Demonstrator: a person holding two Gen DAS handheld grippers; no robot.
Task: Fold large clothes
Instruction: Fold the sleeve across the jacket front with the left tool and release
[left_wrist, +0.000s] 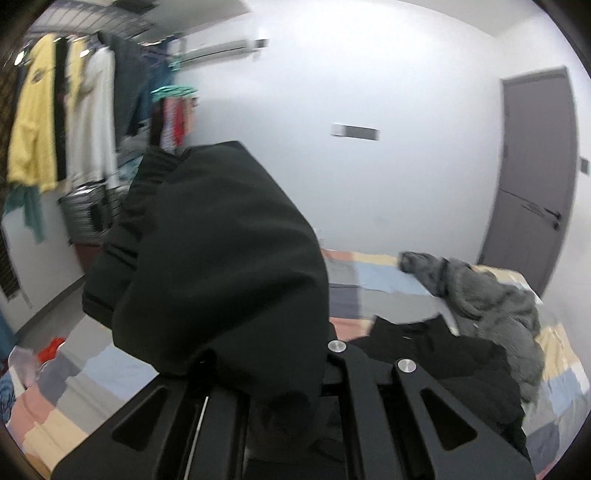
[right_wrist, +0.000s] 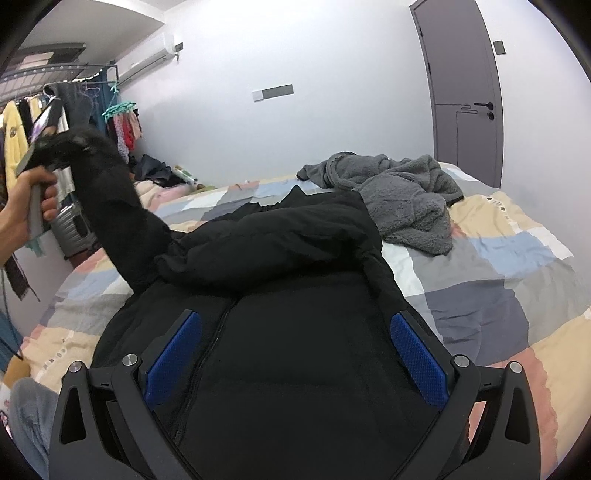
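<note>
Folding the black jacket (right_wrist: 295, 350), which lies front-up on the bed (right_wrist: 498, 295), carry the sleeve (right_wrist: 110, 206) clamped in the left gripper (left_wrist: 258, 387) rightward across the chest while the right gripper (right_wrist: 295, 354), fingers (right_wrist: 417, 362) apart, hovers over the body.

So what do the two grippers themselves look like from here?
Right gripper: black angular linkage arms with slot cut-outs, silver round pivot pins, blue textured finger pads. Left gripper: the same black linkage and silver pins; pads hidden. The left hand is bare-skinned.
</note>
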